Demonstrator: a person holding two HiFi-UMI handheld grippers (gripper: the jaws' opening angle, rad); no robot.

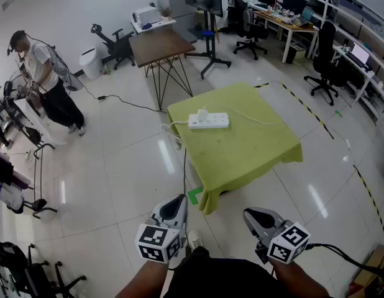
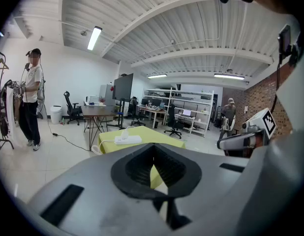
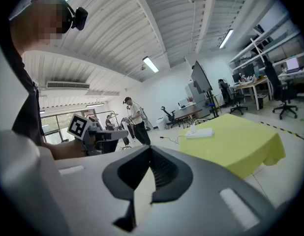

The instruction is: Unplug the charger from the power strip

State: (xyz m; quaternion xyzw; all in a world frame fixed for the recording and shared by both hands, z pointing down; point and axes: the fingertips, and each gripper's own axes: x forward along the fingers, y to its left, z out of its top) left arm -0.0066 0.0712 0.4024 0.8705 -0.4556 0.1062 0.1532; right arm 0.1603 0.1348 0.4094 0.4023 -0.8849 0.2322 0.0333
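While the left tongs (image 1: 178, 201) and the right tongs (image 1: 248, 214) are held low and near the person's body, the charger (image 1: 202, 113) sits well apart from both, on the far half of a table (image 1: 242, 160) covered with a yellow-green cloth (image 1: 254, 148). It is a small white block standing upright, plugged into the left part of a white power strip (image 1: 209, 121) that lies flat on the cloth with its long side running left to right.

A thick white cord (image 1: 172, 128) leaves the strip's left end and drops over the table's left edge. A thin white wire (image 1: 257, 118) trails to the right across the cloth.

Both tongs point toward the table, tilted slightly down. The left tongs have their black pads pressed together at the tips with nothing between them, and the right tongs are likewise closed and empty.

Beyond the green table stands a brown wooden table (image 1: 160, 45) on thin legs. At the far left a person (image 1: 46, 73) in a white shirt stands on the glossy floor (image 1: 130, 160). A green mark (image 1: 195, 195) lies on the floor by the table's near corner.
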